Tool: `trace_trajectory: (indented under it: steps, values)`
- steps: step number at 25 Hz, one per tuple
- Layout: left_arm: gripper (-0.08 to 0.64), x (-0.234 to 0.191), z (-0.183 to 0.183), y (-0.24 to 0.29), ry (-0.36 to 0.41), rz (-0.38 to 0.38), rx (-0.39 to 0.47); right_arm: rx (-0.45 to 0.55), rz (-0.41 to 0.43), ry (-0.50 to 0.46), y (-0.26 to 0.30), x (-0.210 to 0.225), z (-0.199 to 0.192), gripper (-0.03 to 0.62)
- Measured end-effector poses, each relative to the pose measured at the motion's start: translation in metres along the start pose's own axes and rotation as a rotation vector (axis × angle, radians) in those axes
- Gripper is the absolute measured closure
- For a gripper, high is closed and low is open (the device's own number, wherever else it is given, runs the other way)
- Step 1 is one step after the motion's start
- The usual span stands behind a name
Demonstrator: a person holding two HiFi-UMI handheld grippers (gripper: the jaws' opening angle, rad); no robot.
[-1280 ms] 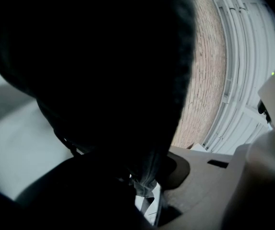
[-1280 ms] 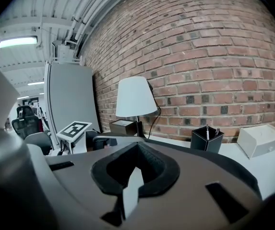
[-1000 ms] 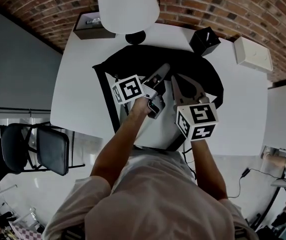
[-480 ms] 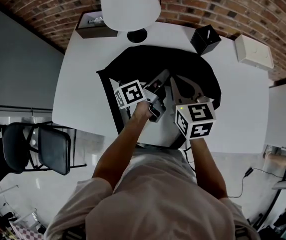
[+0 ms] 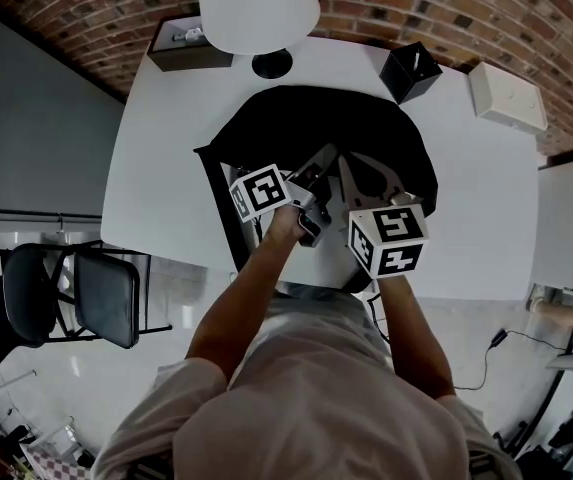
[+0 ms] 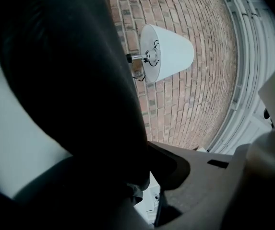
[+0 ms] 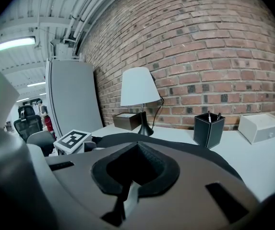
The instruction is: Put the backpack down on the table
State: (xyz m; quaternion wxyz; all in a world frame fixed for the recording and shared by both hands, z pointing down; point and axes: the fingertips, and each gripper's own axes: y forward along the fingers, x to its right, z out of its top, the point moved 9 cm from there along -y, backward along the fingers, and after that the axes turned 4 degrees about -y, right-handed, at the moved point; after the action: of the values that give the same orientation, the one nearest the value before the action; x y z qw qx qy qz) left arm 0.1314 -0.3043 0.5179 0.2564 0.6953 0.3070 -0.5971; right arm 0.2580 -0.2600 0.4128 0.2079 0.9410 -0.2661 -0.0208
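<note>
- Two tools meet over the near half of the backpack [image 5: 296, 118], which spreads black across the middle of the white surface [image 5: 166, 148]. Its bulk lies toward 12 o'clock from both, and its long axis seems to run 12 to 6, with the near end at the surface's 6 o'clock edge.
- Left tool [image 5: 318, 163] pinches the bag: in the left gripper view dark fabric fills the gap and wraps one jaw. I judge that this hand bears the load.
- Right tool [image 5: 354, 168] sits just beside it at 3 o'clock, jaws pressed together at the tips. The padded notch between them shows only black, and I cannot tell if a strap is nipped there.
- Coming move, as I judge it, is straight down and then a release, since the bag is over its place.
- Lamp [image 5: 256, 3] stands at 12 o'clock of the bag and pen holder [image 5: 411, 71] at 1 o'clock, both near its far rim but seemingly apart from it.
- Hidden: the bag's underside, so I cannot tell whether it rests fully on the surface or hangs just above. The person's arms and the marker cubes cover its near end.
</note>
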Motion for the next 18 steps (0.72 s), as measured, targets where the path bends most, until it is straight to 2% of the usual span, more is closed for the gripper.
trace_trajectory:
  steps: [10, 18]
  values:
    - [0.483, -0.013, -0.007, -0.003, -0.073, -0.031, 0.006, -0.037, 0.004, 0.030, 0.004, -0.003, -0.018, 0.591]
    - [0.463, -0.023, -0.011, -0.008, -0.100, -0.008, 0.010, -0.050, -0.003, 0.041, 0.009, -0.004, -0.025, 0.591]
